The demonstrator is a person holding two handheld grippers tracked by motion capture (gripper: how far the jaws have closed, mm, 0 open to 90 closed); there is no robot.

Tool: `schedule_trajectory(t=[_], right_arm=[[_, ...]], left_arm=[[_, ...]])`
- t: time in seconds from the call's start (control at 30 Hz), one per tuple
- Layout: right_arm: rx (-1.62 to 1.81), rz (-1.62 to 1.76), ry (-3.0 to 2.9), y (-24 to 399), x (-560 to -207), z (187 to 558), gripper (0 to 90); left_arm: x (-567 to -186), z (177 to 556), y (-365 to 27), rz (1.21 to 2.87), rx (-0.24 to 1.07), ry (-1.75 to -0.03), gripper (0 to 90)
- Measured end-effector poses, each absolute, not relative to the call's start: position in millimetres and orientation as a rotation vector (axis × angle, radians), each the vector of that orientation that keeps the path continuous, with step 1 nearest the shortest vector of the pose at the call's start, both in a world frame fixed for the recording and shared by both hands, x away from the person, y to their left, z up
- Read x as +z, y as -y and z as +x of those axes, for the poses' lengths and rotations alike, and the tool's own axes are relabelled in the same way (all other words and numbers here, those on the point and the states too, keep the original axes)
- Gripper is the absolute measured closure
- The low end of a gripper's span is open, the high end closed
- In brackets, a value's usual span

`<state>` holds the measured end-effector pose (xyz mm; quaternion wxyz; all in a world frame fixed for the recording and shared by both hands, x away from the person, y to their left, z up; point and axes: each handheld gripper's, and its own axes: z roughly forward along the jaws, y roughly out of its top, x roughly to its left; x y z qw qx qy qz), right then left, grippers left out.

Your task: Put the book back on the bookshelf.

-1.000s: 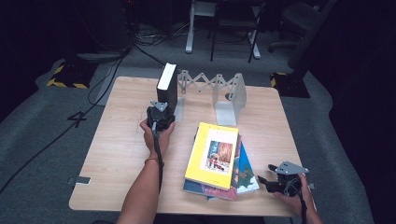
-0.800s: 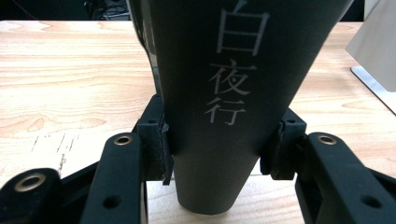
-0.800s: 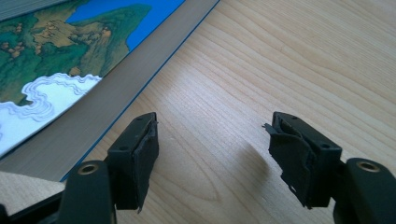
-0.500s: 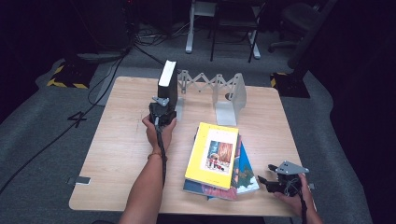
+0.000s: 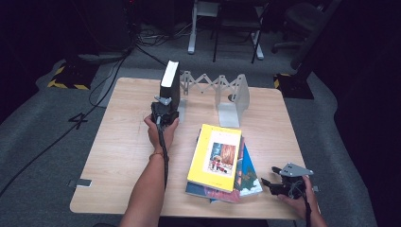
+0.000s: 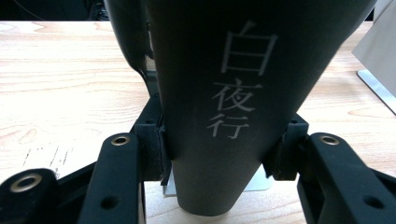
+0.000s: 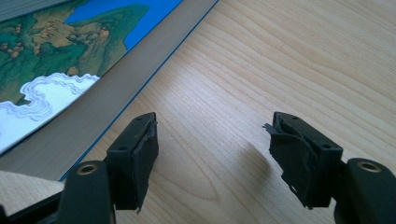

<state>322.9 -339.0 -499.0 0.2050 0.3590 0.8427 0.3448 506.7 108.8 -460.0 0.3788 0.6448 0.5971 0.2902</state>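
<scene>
Standing a black book [image 5: 170, 87] upright at the table's [image 5: 118, 142] eleven o'clock, the left gripper [image 5: 163, 109] clamped its spine; steadying it against the bookend rack [image 5: 226, 94] looked wise. The right gripper [image 5: 274, 185] waited half-open, empty, at five o'clock.

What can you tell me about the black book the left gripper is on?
The black book is a thick volume standing upright near the table's far edge, at the left end of the folding metal book rack. Its dark spine, printed with pale Chinese characters, faces the left gripper; pale page edges show on top. The fingers sit against both covers low on the spine, so it looks gripped. Its foot meets the rack's base plate.
</scene>
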Motion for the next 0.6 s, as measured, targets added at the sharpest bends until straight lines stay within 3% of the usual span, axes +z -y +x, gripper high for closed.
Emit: schedule_trajectory(t=[0.6], right_arm=[[0.947, 0.988, -2.348, 338, -498, 323, 33.1]], left_arm=[[-451, 492, -119, 1.747, 0.747, -1.421, 43.7]])
